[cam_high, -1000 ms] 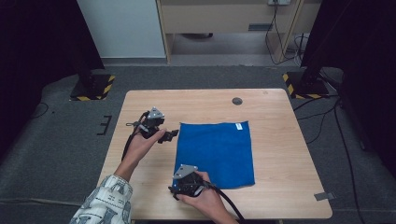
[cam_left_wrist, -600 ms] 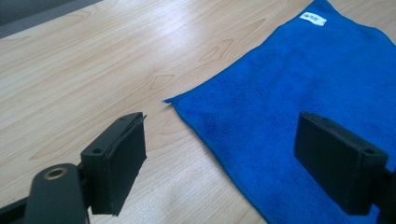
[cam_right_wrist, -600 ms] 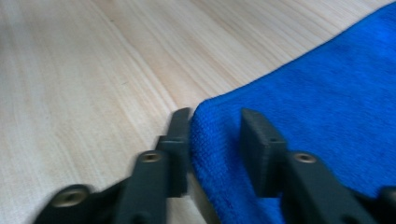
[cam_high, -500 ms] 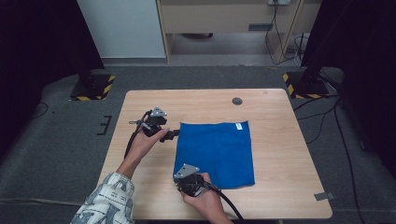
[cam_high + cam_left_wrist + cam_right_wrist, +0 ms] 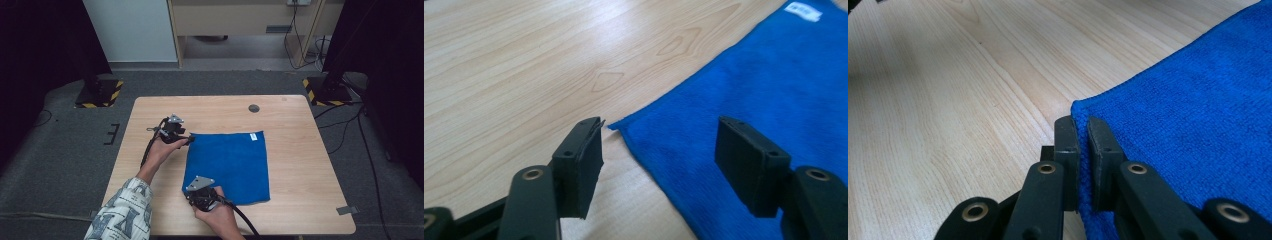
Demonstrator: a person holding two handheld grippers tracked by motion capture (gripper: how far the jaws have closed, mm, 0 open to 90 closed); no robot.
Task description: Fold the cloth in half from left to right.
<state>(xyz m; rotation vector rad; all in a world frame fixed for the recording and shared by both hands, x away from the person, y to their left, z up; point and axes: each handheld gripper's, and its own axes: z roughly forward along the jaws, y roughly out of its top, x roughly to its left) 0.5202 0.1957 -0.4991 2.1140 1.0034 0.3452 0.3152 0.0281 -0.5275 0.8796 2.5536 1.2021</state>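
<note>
The blue microfiber cloth [image 5: 229, 166] lies flat mid-table [image 5: 300, 150]. The right gripper [image 5: 200, 192] has pinched the cloth's corner at 7 o'clock, jaws clamped tight on it. The left gripper [image 5: 186, 140], at the 11 o'clock corner, has just been closing, jaws straddling the corner without touching yet.

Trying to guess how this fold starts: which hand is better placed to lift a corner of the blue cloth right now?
Right. The right gripper already pinches the near corner of the blue cloth. The left gripper has been closing, but its jaws are open around the far corner, not yet pressing it.
</note>
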